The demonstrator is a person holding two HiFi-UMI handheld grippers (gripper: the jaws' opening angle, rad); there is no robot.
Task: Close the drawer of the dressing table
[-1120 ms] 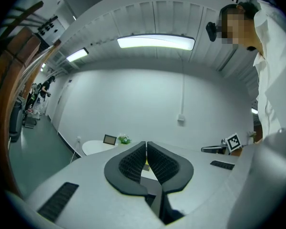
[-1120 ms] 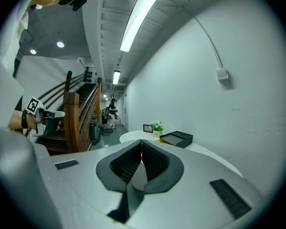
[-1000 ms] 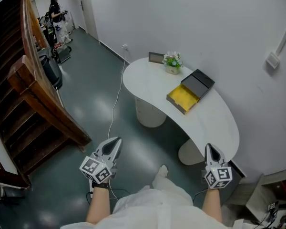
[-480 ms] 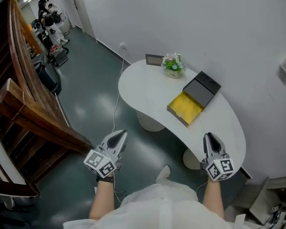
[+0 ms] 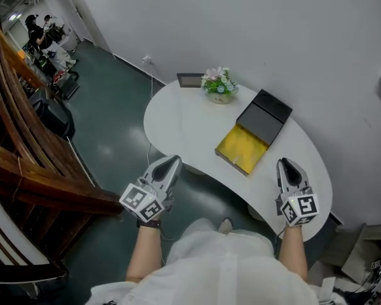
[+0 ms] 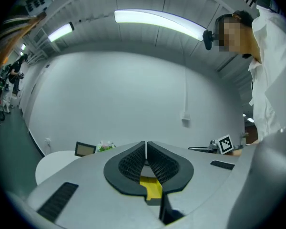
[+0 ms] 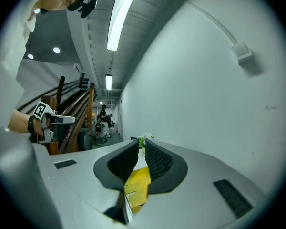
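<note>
Head view: left gripper (image 5: 173, 162) and right gripper (image 5: 284, 164) are held out level at the near edge of the white dressing table (image 5: 178, 114). The open drawer (image 5: 241, 148), yellow inside, lies ahead between them, nearer the right gripper and touched by neither. Its dark case (image 5: 265, 112) sits beyond it. Potted flowers (image 5: 218, 82) and a small frame (image 5: 190, 80) stand farther off.

Left gripper view: jaws closed tip to tip, gripping nothing; the yellow of the drawer shows below them.

Right gripper view: jaws a narrow slit apart, just been opening, nothing between them; the drawer lies ahead, below the tips.
</note>
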